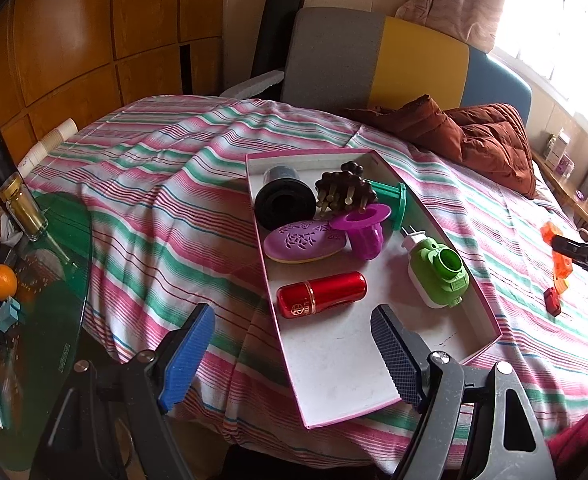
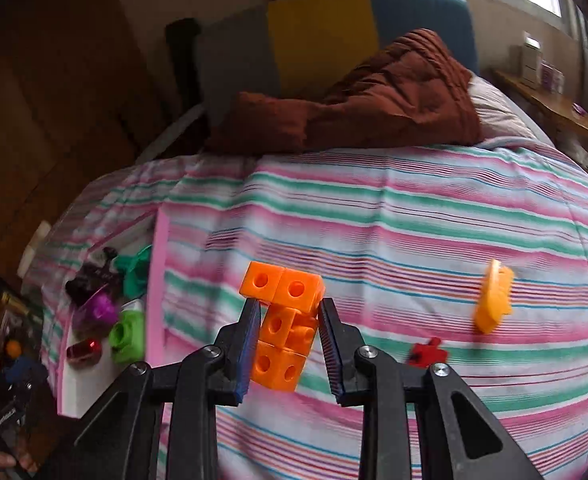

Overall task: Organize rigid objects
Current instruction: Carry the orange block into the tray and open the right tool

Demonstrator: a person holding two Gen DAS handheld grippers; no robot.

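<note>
A pink-edged white tray (image 1: 334, 364) lies on the striped bedspread. It holds a red cylinder (image 1: 321, 294), a green and white plug-in device (image 1: 438, 276), a purple cup (image 1: 364, 230), a purple oval disc (image 1: 304, 240), a black roll (image 1: 284, 202), a brown wooden comb (image 1: 344, 190) and a teal spool (image 1: 392, 198). My left gripper (image 1: 294, 348) is open and empty above the tray's near end. My right gripper (image 2: 290, 340) is shut on an orange block cluster (image 2: 284, 320) and holds it above the bedspread, right of the tray (image 2: 156, 280). It also shows in the left wrist view (image 1: 566, 246).
An orange plastic piece (image 2: 492, 300) and a small red piece (image 2: 428, 354) lie on the bedspread to the right. A rust-brown quilt (image 1: 478, 136) is bunched at the headboard. A glass side table (image 1: 34, 280) at left holds a bottle, an orange and clutter.
</note>
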